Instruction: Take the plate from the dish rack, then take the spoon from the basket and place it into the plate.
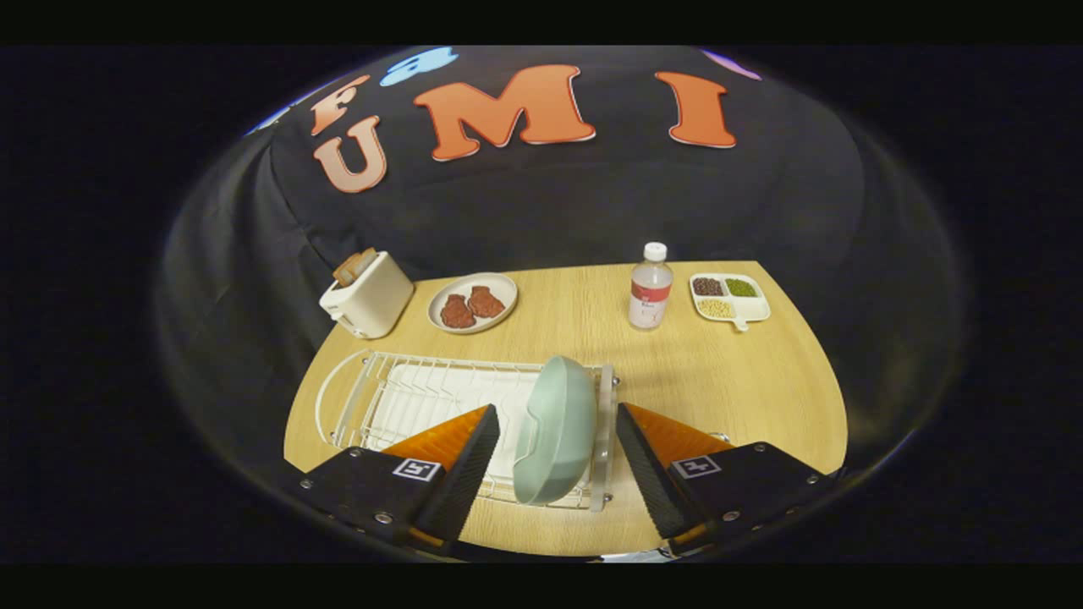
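Note:
A pale green plate point(554, 430) stands on edge at the right end of the white wire dish rack point(398, 397) on the wooden table point(719, 381). My gripper point(557, 413) is open, with the plate between its two fingers. The left finger point(461, 444) is over the rack's tray, and the right finger point(656, 444) is just outside the rack's right end. Neither finger touches the plate.
At the table's back stand a cream toaster point(366, 294) with bread in it, a plate with two brown patties point(472, 303), a plastic bottle point(650, 288) and a white divided dish of beans point(729, 298). Bare wood lies right of the rack.

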`<move>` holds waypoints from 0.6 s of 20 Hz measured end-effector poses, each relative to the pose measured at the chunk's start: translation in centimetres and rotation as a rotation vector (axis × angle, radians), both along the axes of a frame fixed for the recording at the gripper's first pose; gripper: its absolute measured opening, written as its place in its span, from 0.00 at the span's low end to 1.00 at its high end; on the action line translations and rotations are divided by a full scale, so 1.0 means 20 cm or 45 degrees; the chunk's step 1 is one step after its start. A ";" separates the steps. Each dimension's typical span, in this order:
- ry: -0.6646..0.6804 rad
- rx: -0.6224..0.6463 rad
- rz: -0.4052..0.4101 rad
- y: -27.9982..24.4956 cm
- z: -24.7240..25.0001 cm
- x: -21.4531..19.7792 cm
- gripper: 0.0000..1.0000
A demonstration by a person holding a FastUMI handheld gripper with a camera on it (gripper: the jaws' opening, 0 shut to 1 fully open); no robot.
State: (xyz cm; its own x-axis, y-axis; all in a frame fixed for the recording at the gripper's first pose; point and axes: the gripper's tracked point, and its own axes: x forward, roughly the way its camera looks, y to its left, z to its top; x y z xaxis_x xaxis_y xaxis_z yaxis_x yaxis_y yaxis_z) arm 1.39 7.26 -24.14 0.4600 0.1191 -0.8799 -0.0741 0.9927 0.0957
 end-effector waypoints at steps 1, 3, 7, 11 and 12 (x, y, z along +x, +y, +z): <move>0.033 -0.013 0.009 0.00 -0.04 0.00 0.83; 0.089 -0.039 0.025 0.01 -0.11 -0.01 0.82; 0.194 -0.042 0.028 0.08 -0.22 -0.05 0.78; 0.278 -0.070 -0.006 0.09 -0.31 -0.08 0.62; 0.315 -0.064 -0.022 0.11 -0.33 -0.11 0.51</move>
